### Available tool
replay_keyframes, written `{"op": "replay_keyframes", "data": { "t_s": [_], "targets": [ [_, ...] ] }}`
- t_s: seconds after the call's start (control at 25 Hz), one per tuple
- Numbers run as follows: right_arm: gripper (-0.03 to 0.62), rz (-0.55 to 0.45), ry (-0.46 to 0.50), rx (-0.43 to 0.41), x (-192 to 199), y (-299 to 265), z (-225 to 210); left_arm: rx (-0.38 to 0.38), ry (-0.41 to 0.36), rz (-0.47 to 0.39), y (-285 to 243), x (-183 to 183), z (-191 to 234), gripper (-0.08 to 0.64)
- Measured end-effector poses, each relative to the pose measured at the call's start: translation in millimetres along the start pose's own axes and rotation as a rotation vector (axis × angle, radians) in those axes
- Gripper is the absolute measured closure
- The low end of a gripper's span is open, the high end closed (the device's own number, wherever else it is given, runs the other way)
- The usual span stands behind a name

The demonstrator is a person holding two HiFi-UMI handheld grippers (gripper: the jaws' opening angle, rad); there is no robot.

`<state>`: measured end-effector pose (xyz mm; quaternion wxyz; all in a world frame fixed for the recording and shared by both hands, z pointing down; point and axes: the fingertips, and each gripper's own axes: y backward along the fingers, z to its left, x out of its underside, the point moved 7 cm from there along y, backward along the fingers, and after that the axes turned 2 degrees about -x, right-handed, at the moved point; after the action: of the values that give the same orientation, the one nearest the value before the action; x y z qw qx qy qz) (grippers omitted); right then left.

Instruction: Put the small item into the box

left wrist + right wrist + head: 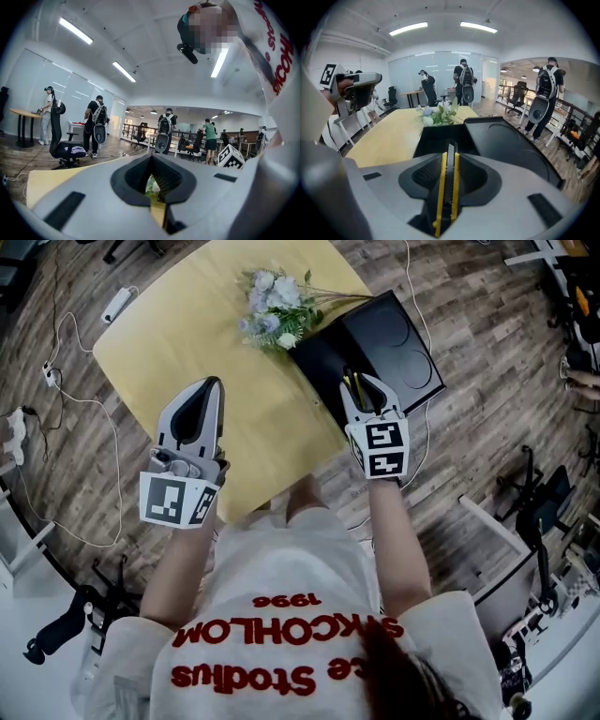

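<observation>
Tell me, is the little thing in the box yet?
Not yet. Done: the black box is open with its lid beside it, and the yellow-and-black cutter is off the table. In hand: the right claw grips the cutter, pointing at the box. Left to do: lower it in and let go. The left claw is shut and empty.
</observation>
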<state>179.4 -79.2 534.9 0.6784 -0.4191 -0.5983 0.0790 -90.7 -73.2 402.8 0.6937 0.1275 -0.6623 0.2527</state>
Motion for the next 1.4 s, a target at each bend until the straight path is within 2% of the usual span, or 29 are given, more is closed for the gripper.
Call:
{"op": "replay_keyframes", "data": {
  "t_s": [0.4, 0.64, 0.68, 0.72, 0.8, 1.0, 1.16, 1.4],
  "targets": [
    [0.471, 0.265, -0.026, -0.055, 10, -47, -1, -0.032, 0.009, 0.020, 6, 7, 0, 0.554],
    [0.462, 0.285, -0.034, -0.057, 13, -52, -1, -0.045, 0.011, 0.018, 9, 8, 1, 0.554],
    [0.435, 0.278, -0.035, -0.058, 13, -51, -1, -0.046, 0.011, 0.017, 10, 8, 1, 0.554],
    [0.413, 0.266, -0.036, -0.058, 12, -50, -1, -0.048, 0.011, 0.016, 10, 8, 1, 0.554],
    [0.416, 0.223, -0.046, -0.050, 8, -44, -4, -0.050, 0.010, 0.009, 10, 7, 2, 0.554],
    [0.570, 0.014, -0.086, -0.002, -18, -9, -12, -0.056, -0.001, -0.025, 9, -5, 2, 0.554],
    [0.584, -0.169, -0.143, -0.003, -47, 29, -13, -0.060, -0.013, -0.059, 11, -17, 1, 0.554],
    [0.588, -0.333, -0.105, -0.003, -86, 76, -9, -0.082, -0.038, -0.131, 15, -37, -1, 0.554]
  ]
}}
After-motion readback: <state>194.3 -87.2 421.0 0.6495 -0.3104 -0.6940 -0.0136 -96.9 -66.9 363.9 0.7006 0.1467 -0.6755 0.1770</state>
